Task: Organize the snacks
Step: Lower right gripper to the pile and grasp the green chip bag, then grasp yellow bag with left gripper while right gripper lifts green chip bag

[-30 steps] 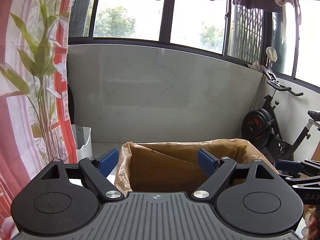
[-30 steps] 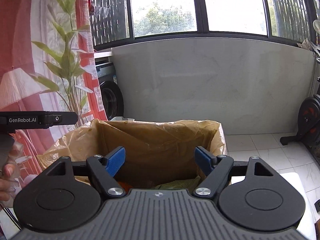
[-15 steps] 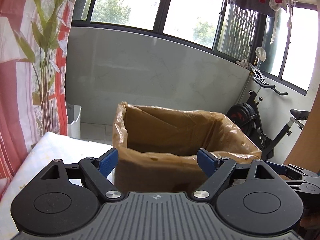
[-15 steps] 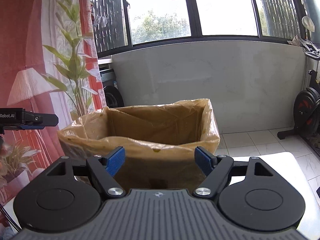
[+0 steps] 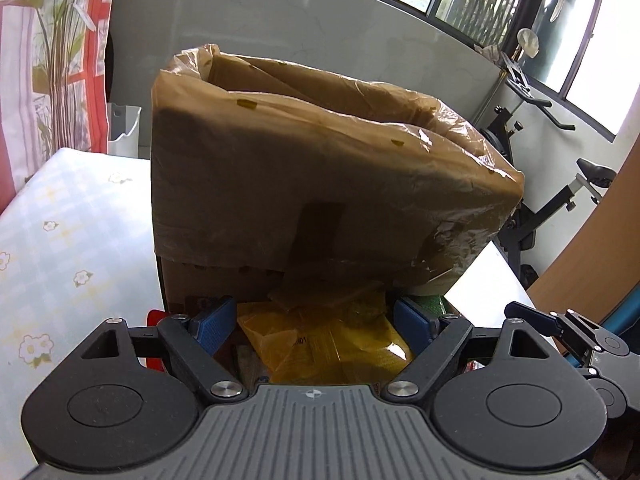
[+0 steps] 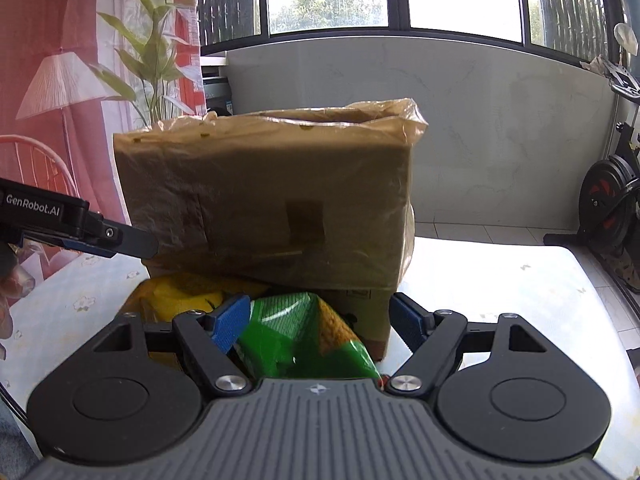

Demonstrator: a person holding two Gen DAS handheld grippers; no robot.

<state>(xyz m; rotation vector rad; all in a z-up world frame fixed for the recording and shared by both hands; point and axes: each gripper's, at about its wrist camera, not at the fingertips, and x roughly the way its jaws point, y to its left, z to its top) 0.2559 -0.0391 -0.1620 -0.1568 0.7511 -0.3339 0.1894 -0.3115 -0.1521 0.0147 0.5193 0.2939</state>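
Note:
A cardboard box (image 5: 288, 184) lined with a brown plastic bag stands on the table; it also shows in the right wrist view (image 6: 264, 200). Snack packets lie in front of its base. My left gripper (image 5: 316, 322) is open, low over a yellow packet (image 5: 328, 348) that lies between its fingers. My right gripper (image 6: 316, 318) is open, low over a green packet (image 6: 296, 336); a yellow packet (image 6: 180, 292) lies to its left. The left gripper's finger (image 6: 80, 228) shows at the left of the right wrist view.
The table has a pale floral cloth (image 5: 60, 240). A red item (image 5: 154, 316) lies left of the left fingers. An exercise bike (image 6: 612, 200) stands on the right, a floral curtain (image 6: 80, 80) on the left, a white bin (image 5: 124, 128) behind the table.
Both grippers have dropped from above the box rim to table level in front of the box. The snack packets have come into view between the fingers. Both stay open.

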